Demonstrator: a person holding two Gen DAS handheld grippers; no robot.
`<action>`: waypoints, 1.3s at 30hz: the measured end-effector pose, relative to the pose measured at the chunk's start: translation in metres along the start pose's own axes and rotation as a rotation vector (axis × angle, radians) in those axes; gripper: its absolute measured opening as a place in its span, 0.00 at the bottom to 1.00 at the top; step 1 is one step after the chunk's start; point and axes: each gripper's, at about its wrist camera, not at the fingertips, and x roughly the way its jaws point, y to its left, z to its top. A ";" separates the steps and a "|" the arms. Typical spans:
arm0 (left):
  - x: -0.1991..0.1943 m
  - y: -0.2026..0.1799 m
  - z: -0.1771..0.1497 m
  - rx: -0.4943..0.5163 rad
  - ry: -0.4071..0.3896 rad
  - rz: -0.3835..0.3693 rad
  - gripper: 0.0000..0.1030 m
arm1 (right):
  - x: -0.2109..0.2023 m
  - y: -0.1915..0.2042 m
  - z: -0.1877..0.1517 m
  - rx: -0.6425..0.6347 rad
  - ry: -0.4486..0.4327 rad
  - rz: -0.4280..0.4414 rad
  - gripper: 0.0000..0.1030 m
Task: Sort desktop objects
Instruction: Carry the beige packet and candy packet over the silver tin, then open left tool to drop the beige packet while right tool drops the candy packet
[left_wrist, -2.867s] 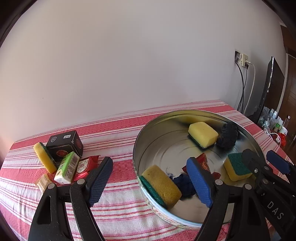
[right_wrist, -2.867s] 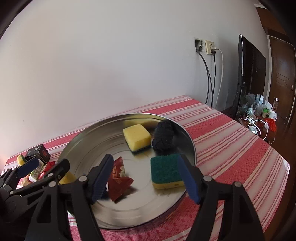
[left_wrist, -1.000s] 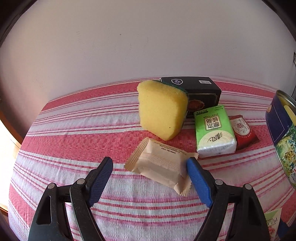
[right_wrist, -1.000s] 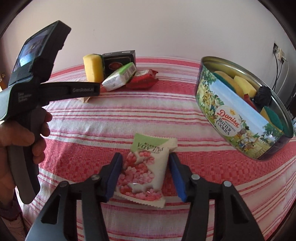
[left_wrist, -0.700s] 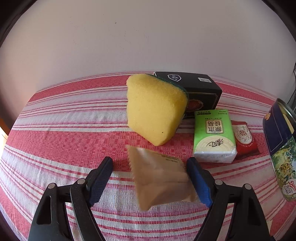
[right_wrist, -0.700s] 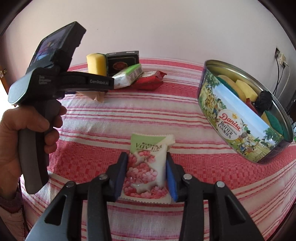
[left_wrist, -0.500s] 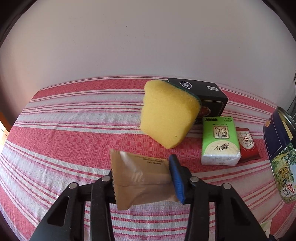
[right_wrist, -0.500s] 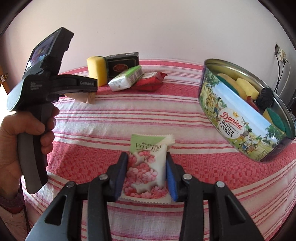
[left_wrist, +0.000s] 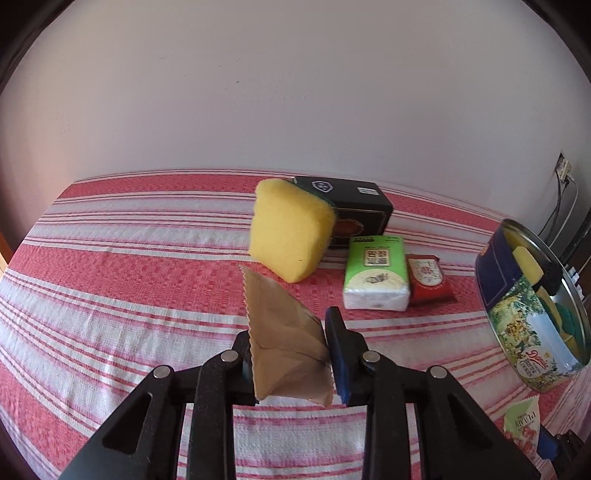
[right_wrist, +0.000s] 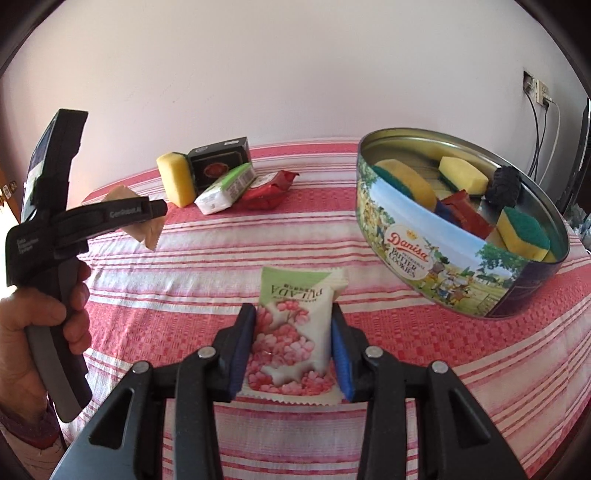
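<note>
The tin (right_wrist: 443, 258) stands at the bench's (right_wrist: 229, 254) right, a rigid wall, already holding sponges and wrappers. The sponge (left_wrist: 291, 229) leans on a black box (left_wrist: 354, 206) at the far side; soft and springy, best squeezed across its flat faces. Beside it lies a tissue pack (left_wrist: 375, 273), also squashy. The right tongs (right_wrist: 291, 354) pinch a pink packet (right_wrist: 291, 332) by its sides, just over the cloth. The left tongs (left_wrist: 288, 358) clamp a tan packet (left_wrist: 284, 332), lifted clear. Both packets look light, crinkly and slippery, so a grip across the filled middle seems safest.
</note>
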 end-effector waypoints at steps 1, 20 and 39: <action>-0.006 -0.007 -0.003 0.010 -0.010 -0.018 0.30 | -0.003 -0.004 0.000 0.005 -0.006 -0.005 0.38; -0.044 -0.138 0.032 0.224 -0.131 -0.239 0.30 | -0.066 -0.141 0.044 0.187 -0.225 -0.272 0.38; 0.021 -0.253 0.060 0.293 -0.086 -0.210 0.31 | -0.011 -0.228 0.091 0.277 -0.192 -0.308 0.44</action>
